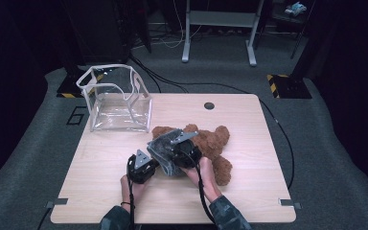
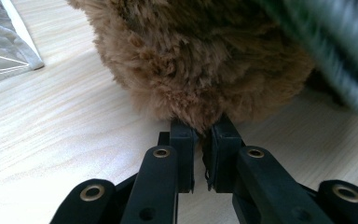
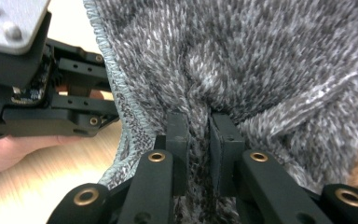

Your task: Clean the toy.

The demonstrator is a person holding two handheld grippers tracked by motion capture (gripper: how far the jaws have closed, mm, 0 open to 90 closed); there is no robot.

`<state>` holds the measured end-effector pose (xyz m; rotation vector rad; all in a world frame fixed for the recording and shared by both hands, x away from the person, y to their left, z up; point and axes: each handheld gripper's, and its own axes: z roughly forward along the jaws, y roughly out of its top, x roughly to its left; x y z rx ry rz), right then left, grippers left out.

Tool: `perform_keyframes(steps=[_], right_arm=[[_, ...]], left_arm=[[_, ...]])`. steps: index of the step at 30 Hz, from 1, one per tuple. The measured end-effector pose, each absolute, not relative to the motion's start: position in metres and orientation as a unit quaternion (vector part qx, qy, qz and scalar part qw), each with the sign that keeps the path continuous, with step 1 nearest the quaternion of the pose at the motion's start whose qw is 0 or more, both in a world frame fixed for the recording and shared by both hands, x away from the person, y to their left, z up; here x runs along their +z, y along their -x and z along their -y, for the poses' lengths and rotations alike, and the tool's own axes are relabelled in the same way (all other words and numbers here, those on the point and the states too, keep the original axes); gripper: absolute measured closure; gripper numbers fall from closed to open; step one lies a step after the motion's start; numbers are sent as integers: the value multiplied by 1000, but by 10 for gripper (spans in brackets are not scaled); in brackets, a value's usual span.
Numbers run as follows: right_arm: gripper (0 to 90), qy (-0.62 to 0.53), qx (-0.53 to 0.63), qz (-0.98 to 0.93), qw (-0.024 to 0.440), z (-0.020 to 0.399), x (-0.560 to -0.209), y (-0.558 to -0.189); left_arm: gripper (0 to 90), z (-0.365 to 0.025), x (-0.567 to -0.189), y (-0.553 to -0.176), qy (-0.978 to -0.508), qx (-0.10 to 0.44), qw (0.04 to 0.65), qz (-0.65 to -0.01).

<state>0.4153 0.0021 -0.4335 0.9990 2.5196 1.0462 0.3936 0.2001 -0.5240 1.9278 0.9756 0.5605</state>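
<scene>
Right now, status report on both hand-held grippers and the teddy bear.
Left hand-held gripper shut on teddy bear fur. Right hand-held gripper shut on grey knit garment. Clear bag open behind, apart. Nothing in the way.

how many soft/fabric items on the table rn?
2. A brown teddy bear lies at the table's middle-right; a grey knit cloth is draped over its left part, pinched by the right tongs. More could be hidden underneath.

The bear (image 1: 211,146) lies on the table (image 1: 249,191), just beyond both grippers. The cloth (image 1: 165,153) lies over it, between them. The box (image 1: 117,98) stands well beyond the left gripper (image 1: 146,160).
</scene>
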Motion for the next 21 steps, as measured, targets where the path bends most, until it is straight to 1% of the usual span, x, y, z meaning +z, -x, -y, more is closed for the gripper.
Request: perform_keyframes(steps=[5,10,12,15,19,21], right_arm=[[802,-344,349,-865,106,-5,-446,-411],[802,-343,319,-879,88,-13,-473,-407],[802,-343,315,-881,84,-13,-474,-407],[801,-341,335,-874,88,-8,-455,-407],[800,-339,379,-852,125,3,-418,-417],[799,-348,386,-843,136,3,-407,-423]], left_arm=[[826,-200,-524,-393,-775,226,440,-393],[826,-201,-524,-393,-775,226,441,-392],[826,-201,-525,-393,-770,229,446,-394],[828,-201,-524,-393,-767,229,450,-395],[831,-201,-525,-393,-766,229,452,-396],[831,-200,-525,-392,-765,228,453,-398]])
